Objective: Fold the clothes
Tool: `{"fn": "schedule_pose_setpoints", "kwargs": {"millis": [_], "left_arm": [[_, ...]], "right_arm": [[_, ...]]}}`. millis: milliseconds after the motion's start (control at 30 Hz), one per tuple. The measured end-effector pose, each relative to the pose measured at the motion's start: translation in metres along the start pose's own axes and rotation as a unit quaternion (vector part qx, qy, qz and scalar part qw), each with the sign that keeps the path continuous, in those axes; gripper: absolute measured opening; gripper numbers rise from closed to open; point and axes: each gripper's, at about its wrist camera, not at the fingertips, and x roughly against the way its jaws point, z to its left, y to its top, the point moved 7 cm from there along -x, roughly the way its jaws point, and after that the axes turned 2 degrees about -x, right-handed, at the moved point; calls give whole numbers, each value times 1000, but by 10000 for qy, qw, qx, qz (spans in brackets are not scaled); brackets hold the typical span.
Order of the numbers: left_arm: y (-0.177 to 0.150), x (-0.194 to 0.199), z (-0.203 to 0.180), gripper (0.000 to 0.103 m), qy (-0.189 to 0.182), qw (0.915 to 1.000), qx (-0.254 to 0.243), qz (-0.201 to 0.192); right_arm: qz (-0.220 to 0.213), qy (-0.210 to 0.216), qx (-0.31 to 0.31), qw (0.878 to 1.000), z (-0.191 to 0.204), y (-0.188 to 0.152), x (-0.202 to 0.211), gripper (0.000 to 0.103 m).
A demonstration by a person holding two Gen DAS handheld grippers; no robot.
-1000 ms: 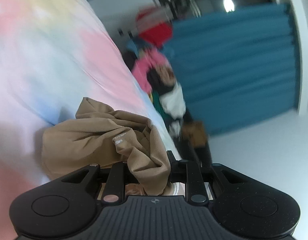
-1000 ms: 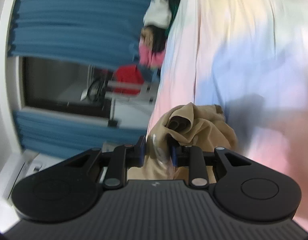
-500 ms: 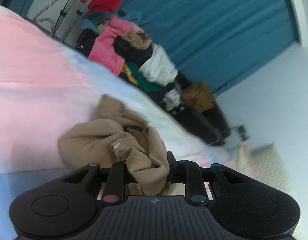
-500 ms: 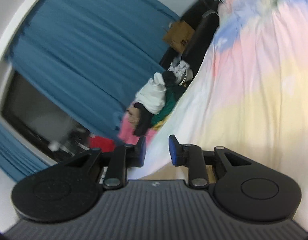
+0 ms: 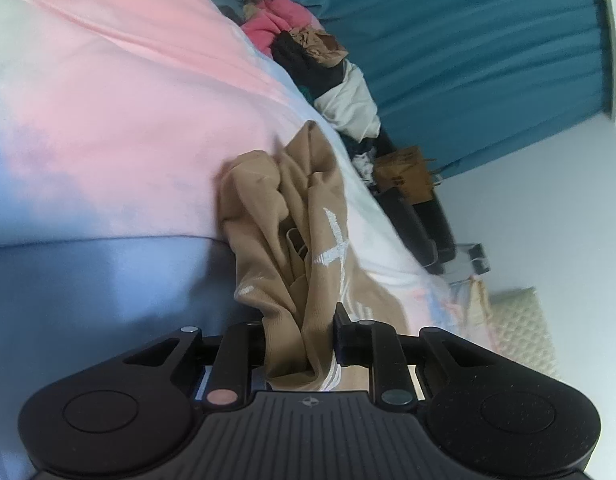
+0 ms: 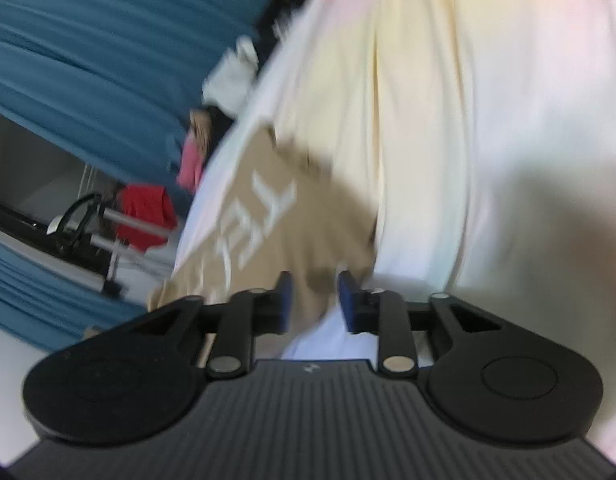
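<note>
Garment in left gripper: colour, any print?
Tan garment with white lettering; clearest in the left wrist view.

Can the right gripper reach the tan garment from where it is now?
Probably yes. The right gripper, jaws just opened, is right over the tan garment on the sheet; nothing lies between.

Landmark: crumpled tan cotton garment with white lettering on pastel tie-dye bedsheet.

- Left of garment in left wrist view: bare sheet, pink then blue, nothing standing on it; free passage.
- Right wrist view, right of garment: cream and white sheet bare; open room.
- Beyond garment, at bed edge: heap of mixed clothes, pink, black, white; blocks that side.
- Behind heap: pleated teal curtain; brown cardboard box and black case crowd floor gap.
</note>
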Motion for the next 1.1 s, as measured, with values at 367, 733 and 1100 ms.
{"fn": "schedule_pose_setpoints", "kwargs": {"millis": [367, 733, 1100], "left_arm": [[25, -7, 2, 20, -473, 9881, 1459, 75], [48, -36, -33, 20, -441, 9935, 1043, 120], [41, -64, -152, 23, -485, 9858, -1607, -84]], "right_arm": [[-92, 815, -1400, 9868, 27, -22, -42, 91], [-1212, 555, -328, 9905, 79, 55, -12, 24], [-2292, 163, 1132, 9666, 121, 97, 70, 23]]}}
